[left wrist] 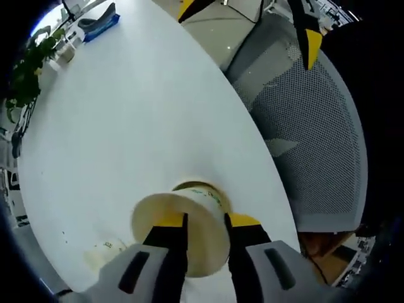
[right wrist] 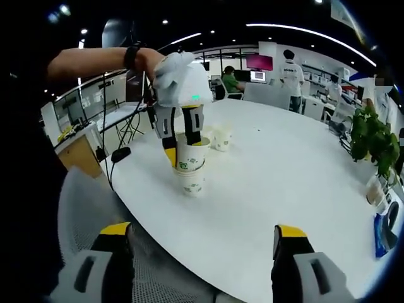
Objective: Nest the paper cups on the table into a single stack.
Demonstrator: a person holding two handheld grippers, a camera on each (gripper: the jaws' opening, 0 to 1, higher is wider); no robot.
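My left gripper (left wrist: 208,224) is shut on the wall of a white paper cup (left wrist: 183,237), one finger inside the rim and one outside. This cup sits partly inside a second cup (left wrist: 213,192) with green print, which stands upright near the table's edge. From the right gripper view, the left gripper (right wrist: 182,142), held by a gloved hand, keeps the upper cup (right wrist: 192,156) nested in the lower cup (right wrist: 192,182). Two more cups (right wrist: 218,139) stand just behind them. My right gripper (right wrist: 202,233) is open and holds nothing, a good way off the table's near edge.
The white oval table (right wrist: 284,177) has a potted plant (right wrist: 372,142) and a blue object (right wrist: 382,237) at its far end. A grey mesh chair (left wrist: 315,126) stands by the table's edge below the right gripper. People sit at desks in the background.
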